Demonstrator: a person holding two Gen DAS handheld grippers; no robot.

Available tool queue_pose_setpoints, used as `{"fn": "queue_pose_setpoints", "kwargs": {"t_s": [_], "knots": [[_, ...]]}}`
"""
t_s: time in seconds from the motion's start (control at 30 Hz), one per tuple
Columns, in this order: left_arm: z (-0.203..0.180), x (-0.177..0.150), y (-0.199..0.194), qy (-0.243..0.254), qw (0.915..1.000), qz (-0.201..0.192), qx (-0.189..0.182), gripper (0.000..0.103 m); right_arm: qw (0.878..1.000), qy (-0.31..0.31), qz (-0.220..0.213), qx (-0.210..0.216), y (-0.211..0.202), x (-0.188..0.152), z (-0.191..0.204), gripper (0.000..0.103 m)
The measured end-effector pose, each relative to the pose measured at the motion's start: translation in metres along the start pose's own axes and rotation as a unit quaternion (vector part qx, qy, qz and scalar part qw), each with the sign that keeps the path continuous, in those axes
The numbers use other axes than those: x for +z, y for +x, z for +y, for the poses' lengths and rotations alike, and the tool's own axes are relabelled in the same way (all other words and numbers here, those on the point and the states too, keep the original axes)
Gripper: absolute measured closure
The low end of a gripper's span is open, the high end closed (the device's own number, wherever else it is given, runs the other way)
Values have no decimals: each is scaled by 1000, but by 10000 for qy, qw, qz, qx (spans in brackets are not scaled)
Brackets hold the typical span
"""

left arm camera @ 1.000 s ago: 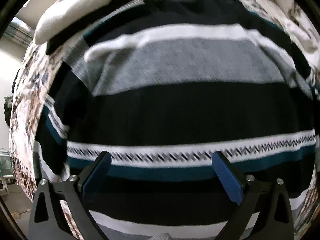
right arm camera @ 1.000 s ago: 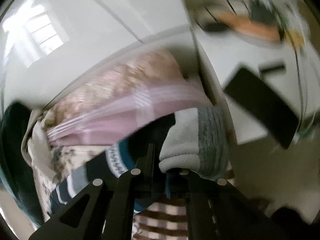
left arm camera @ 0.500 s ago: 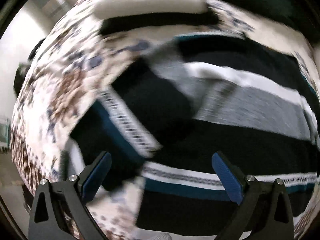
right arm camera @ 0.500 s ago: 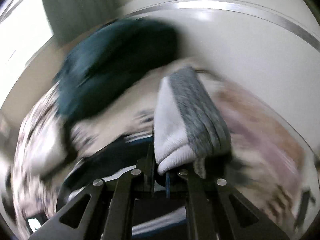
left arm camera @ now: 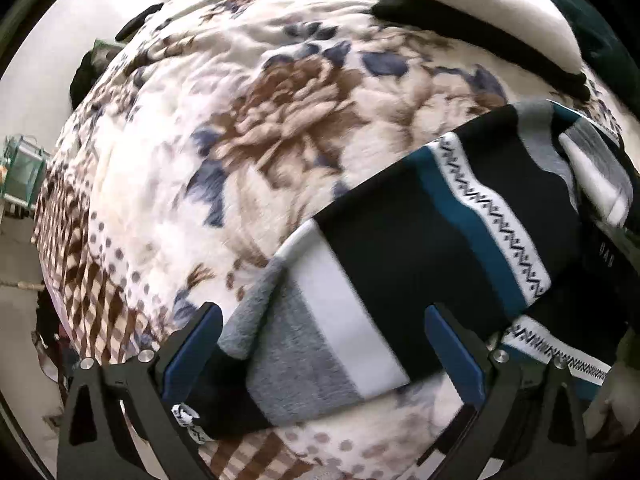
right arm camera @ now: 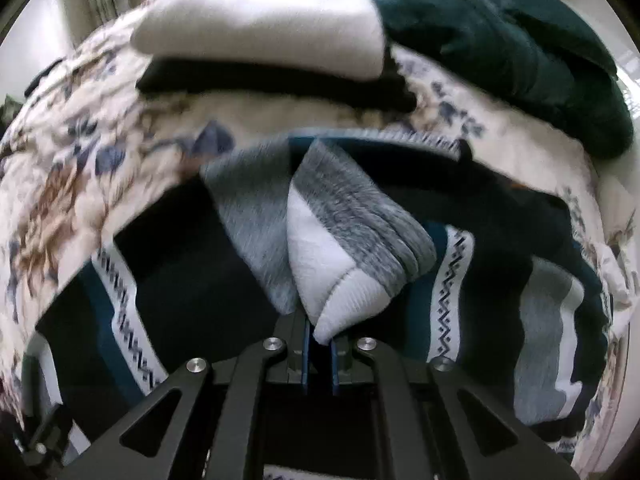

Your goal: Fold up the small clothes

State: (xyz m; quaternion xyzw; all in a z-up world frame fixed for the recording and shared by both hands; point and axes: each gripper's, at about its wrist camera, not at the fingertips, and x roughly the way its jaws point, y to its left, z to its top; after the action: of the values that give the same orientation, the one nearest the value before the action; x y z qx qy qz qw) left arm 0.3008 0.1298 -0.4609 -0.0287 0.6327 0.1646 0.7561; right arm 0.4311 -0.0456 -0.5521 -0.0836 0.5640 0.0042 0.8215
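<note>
My right fingers [right arm camera: 320,360], opening, still pinch the striped sweater [right arm camera: 192,280] at its soft, limp grey-white sleeve cuff [right arm camera: 344,264], best gripped by folded edges; left fingers [left arm camera: 320,352] stand apart.

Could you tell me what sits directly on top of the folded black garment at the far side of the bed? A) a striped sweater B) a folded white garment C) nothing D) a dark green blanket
B: in the right wrist view a folded white garment lies stacked on the black one, with the dark green blanket beside them.
</note>
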Motion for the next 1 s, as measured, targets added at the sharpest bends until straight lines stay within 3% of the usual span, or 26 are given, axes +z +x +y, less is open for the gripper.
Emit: {"fn": "queue_pose_setpoints", "kwargs": {"t_s": [0.07,0.1,0.13,0.3,0.4,0.47,0.57,0.67,0.7,0.73,0.8,0.9,0.93,1.0], "knots": [[10,-3,-2,-109,9999,32,-74,0,9979,76,406,493,1,-3,-3,69],[17,-7,-4,-202,9997,49,-116,0,9946,250,544,844,-5,-9,-10,49],[26,-13,-7,-319,9994,68,-134,0,9930,416,564,953,-16,-10,-23,42],[80,-46,-8,-1066,9927,520,-232,0,9879,1165,477,904,-62,-49,-80,39],[102,-66,1,-1387,9876,708,-183,0,9721,2006,538,1091,-62,-57,-113,38],[110,-75,8,-1492,9856,795,-92,0,9635,2317,475,1250,-45,-45,-120,38],[127,-87,17,-1877,9777,936,-51,0,9467,2681,466,1726,-7,-15,-110,38],[140,-100,23,-2319,9666,1085,-119,0,9351,2202,840,2646,19,18,-65,38],[144,-107,27,-2481,9610,1210,-178,0,9249,1934,982,3122,18,24,-43,38],[147,-112,30,-2605,9564,1302,-232,0,9213,1782,956,3322,11,26,-34,38],[154,-126,37,-2970,9436,1409,-393,0,9312,1490,709,3250,-13,23,-27,38],[160,-138,43,-3259,9355,1297,-415,0,9489,1342,603,2792,-34,-1,-42,38],[160,-141,44,-3257,9368,1219,-377,0,9529,1318,642,2656,-36,-11,-50,38],[160,-135,50,-3061,9467,1005,37,0,9601,1248,807,2368,-39,-34,-71,38]]}}
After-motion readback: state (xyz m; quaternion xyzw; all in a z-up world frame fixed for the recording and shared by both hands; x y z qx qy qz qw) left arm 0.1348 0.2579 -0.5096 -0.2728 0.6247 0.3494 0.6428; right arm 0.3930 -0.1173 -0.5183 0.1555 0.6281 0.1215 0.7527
